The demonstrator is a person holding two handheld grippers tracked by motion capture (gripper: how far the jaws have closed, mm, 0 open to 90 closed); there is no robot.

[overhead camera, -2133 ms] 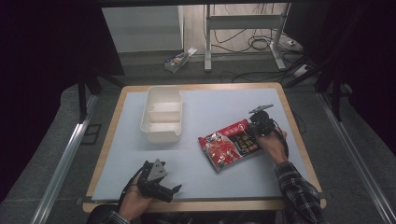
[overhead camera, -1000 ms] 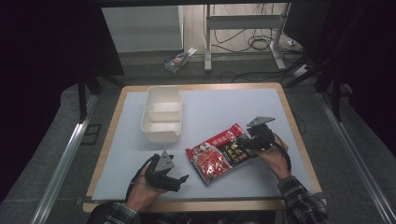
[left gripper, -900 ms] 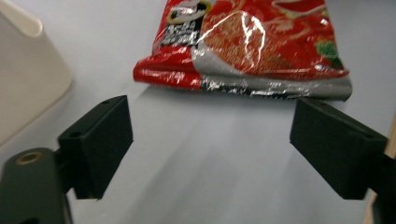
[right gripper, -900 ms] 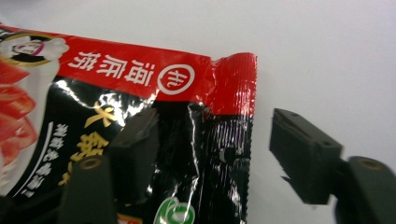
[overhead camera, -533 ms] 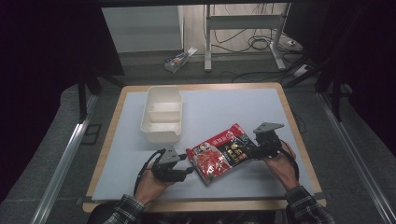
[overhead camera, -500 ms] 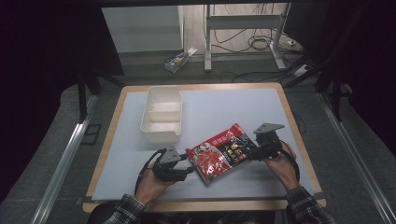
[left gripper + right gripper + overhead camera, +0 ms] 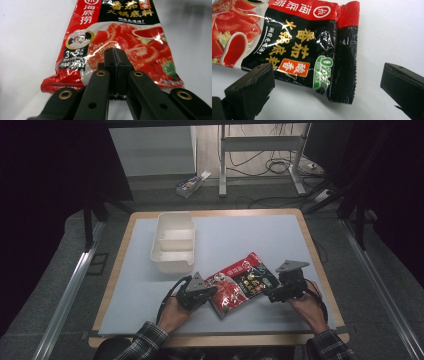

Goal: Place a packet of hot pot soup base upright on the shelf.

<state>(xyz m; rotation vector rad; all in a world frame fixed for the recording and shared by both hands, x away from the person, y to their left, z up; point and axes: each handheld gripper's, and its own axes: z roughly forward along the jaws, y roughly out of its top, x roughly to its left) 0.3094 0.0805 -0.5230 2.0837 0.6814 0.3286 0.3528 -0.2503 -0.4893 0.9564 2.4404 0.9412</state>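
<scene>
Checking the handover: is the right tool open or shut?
Open. In the right gripper view the right tool has its jaws wide apart, just opened, either side of the red and black sauce packet's end, not pressing it.

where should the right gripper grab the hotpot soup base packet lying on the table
Grip the flat crimped seal at the black end of the hotpot soup base packet, coming in level from that end. The seal is thin and lies nearest the right gripper, whose jaws are open.
</scene>
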